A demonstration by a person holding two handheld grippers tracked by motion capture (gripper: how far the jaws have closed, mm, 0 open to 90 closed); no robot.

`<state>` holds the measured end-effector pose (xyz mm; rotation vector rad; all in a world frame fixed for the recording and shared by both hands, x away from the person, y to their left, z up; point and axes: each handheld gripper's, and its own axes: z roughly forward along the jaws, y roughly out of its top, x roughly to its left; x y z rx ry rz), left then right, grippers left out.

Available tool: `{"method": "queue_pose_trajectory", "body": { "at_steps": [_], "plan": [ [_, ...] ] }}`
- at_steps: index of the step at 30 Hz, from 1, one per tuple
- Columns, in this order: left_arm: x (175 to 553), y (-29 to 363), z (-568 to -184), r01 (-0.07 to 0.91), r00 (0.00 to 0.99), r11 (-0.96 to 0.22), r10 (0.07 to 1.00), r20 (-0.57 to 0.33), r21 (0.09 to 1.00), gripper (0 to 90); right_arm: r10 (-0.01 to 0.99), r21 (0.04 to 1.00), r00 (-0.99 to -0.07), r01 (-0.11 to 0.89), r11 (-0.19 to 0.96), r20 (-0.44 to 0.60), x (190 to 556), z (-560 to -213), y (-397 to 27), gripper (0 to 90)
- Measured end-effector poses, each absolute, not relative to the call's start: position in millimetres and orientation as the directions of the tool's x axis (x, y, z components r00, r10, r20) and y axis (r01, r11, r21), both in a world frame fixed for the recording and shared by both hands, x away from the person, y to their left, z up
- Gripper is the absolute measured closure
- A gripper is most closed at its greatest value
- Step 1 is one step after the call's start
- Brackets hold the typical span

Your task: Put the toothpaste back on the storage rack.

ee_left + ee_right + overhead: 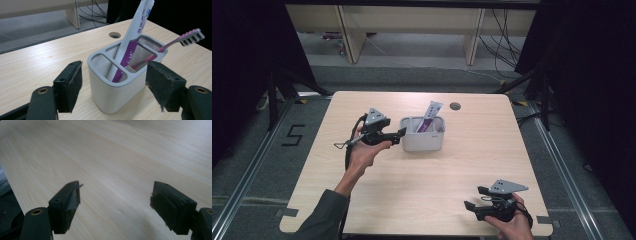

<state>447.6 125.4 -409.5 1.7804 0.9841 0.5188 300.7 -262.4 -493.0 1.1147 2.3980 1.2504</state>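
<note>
Just ahead of the left gripper (pixel 113 82), between its open jaws but untouched, stands the grey holder (pixel 117 92), with a toothpaste tube (pixel 130 42) leaning in its middle slot and a pink toothbrush (pixel 175 41) in the far one. Both items look already stowed, so the loading seems done, and the near slot is still bare. The right gripper (pixel 115 202) hangs open over the table (pixel 120 157), gripping nothing
</note>
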Motion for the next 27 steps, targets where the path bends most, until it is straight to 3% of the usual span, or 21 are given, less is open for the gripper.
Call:
{"method": "queue_pose_trajectory", "body": {
  "at_steps": [27],
  "plan": [
    [425,146,-429,0.363,0.6,-0.173,0.795,-0.087,0.916,18.6,0.711,0.779,-0.687,0.527,0.34,0.154,302,-494,-263,23.8]
  ]
}}
